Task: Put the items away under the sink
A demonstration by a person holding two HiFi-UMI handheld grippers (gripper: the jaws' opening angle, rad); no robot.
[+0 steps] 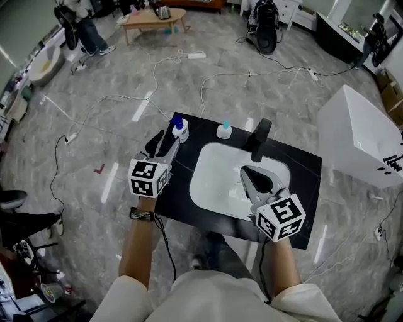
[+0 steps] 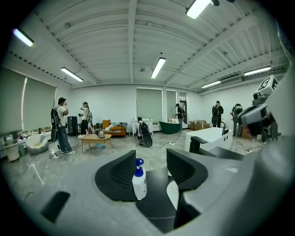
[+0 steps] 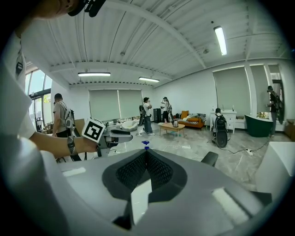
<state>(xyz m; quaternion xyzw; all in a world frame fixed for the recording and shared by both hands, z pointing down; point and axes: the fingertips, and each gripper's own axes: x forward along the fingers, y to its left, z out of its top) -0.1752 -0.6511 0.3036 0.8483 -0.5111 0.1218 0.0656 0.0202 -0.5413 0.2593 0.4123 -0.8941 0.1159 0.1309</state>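
Jaws apart on left gripper (image 2: 151, 157), spray bottle (image 2: 139, 183) just ahead; right gripper (image 3: 146, 155)'s together.

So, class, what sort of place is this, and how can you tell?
Probably a big open test hall or studio, not a home: a freestanding sink stands mid-floor, cables trail around it, and a coffee table sits beyond.

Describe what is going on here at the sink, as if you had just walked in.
A person holds a gripper in each hand over a black counter with a white sink. The left gripper has its jaws open, lined up on a blue-topped spray bottle standing at the counter's far corner, not gripping it. The right gripper hangs over the sink, jaws together and empty.
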